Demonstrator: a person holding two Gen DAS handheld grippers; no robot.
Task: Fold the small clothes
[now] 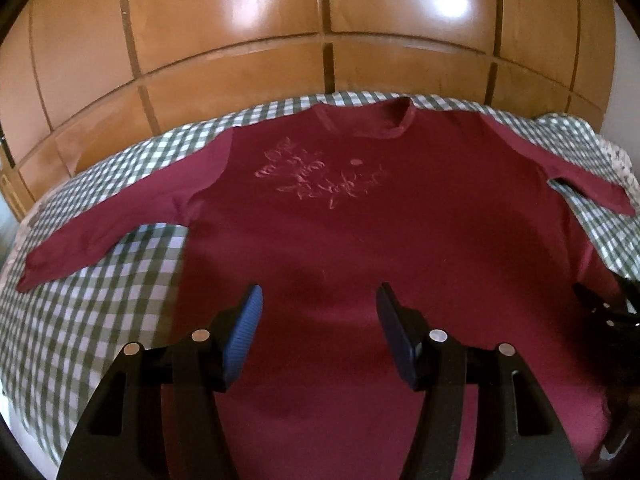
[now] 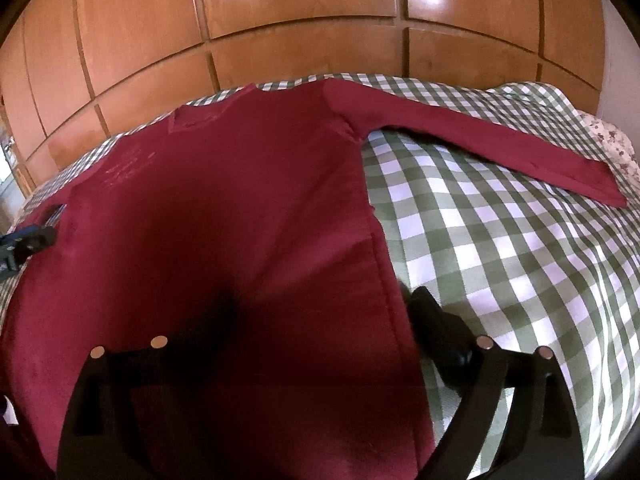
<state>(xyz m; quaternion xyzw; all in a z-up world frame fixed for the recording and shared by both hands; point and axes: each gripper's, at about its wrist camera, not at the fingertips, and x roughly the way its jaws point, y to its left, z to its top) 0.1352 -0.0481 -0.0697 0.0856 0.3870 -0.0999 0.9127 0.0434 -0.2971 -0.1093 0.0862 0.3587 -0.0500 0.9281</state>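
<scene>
Long-sleeved dark red shirt (image 1: 360, 216) lies face up and spread flat on a bed under a green-and-white checked cover (image 1: 100, 300), neck toward the wooden wardrobe (image 1: 280, 20) behind. Left sleeve (image 1: 120, 216) is stretched out across the cover, unfolded, cuff near the bed's left edge. Pale printed motif (image 1: 320, 178) on the chest is fully exposed; no crease or fold line shows across the body. Left tool (image 1: 319, 320) hangs above the lower middle of the shirt, its blue pads apart with nothing between them, not touching the cloth as far as can be seen. Right tool (image 2: 320, 320) sits low at the shirt's right side seam, jaws spread wide: one finger over the red cloth in deep shadow, the other (image 2: 436, 320) over the checked cover just beside the seam; nothing is pinched. Right sleeve (image 2: 480, 144) runs straight out toward a flowered pillow (image 2: 612, 144) at the far right, also unfolded. Judgement: the laying-out and smoothing stage looks complete, folding itself not yet begun. Left to do: both sleeves in, sides in, then the body folded over.
</scene>
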